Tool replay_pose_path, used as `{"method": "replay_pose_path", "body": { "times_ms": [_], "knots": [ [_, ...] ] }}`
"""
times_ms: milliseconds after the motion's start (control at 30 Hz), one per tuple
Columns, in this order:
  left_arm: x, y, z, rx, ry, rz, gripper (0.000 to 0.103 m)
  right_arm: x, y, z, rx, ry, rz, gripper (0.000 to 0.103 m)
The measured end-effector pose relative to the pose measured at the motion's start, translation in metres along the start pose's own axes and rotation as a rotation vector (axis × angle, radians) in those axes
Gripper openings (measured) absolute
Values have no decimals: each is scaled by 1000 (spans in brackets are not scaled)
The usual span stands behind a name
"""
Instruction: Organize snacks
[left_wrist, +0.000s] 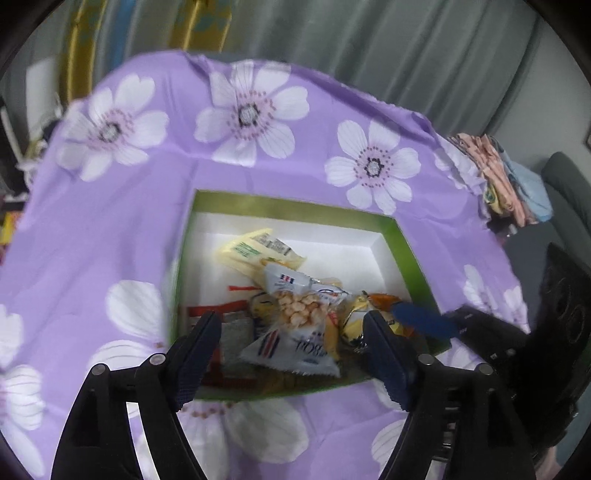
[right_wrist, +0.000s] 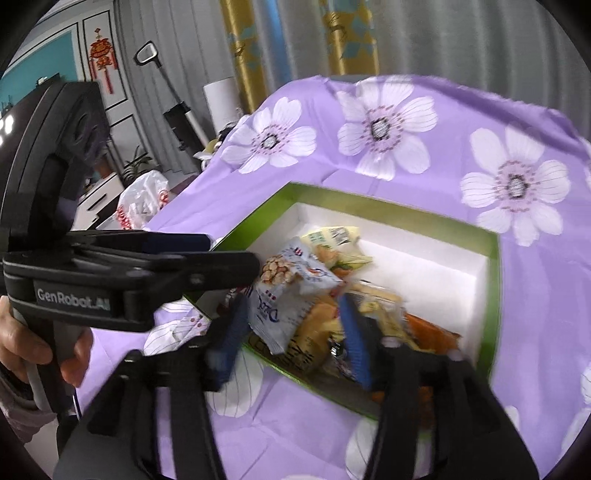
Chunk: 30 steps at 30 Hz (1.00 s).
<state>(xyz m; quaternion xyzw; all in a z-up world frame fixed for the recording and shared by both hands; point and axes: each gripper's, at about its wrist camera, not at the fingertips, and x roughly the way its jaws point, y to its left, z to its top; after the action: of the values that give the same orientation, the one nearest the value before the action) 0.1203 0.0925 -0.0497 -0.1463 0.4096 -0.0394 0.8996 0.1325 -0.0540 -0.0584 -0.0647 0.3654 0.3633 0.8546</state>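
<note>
Snack packets (left_wrist: 295, 314) piled at 6 o'clock in a green-rimmed box (left_wrist: 280, 210) on purple floral cloth (left_wrist: 122, 229); grey curtains (left_wrist: 406, 44) behind. My left gripper (left_wrist: 291, 332) and right gripper (right_wrist: 291, 325) both gape, untouching, above the pile; my left hand (right_wrist: 22, 339) at 9 o'clock.

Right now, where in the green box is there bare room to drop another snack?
The green box has bare white floor in its far right corner, bordered by the back wall, the right wall and the yellow packet. The near half is crowded: the peanut bag and other wrappers are heaped there, where both grippers' open jaws are.
</note>
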Motion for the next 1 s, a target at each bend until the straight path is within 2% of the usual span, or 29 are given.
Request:
{"method": "replay_pose_path", "body": {
  "times_ms": [100,133,200,367,433,567,700,833,1000],
  "knots": [
    [-22,-7,-3,17,-30,40,90,-23,3,2,9,-23,-63,94],
    [-26,-7,-3,18,-37,47,97,-29,3,1,13,-27,-76,96],
    [-40,-12,-4,26,-59,60,100,-41,3,3,26,-29,-104,103],
    [-74,-23,-6,23,-105,100,102,-66,0,4,71,-21,-157,103],
    [-81,-27,-6,20,-101,128,102,-74,2,4,73,-16,-185,103],
    [-95,-32,-8,0,-82,120,102,-88,8,8,67,-6,-215,103],
    [-111,-42,-10,28,-105,193,102,-105,18,13,44,-22,-215,103],
    [-126,-42,-8,-6,-113,131,102,-119,26,18,24,-42,-226,103],
    [-141,-51,-5,22,-151,247,102,-135,33,24,11,-68,-236,103]
  ]
}}
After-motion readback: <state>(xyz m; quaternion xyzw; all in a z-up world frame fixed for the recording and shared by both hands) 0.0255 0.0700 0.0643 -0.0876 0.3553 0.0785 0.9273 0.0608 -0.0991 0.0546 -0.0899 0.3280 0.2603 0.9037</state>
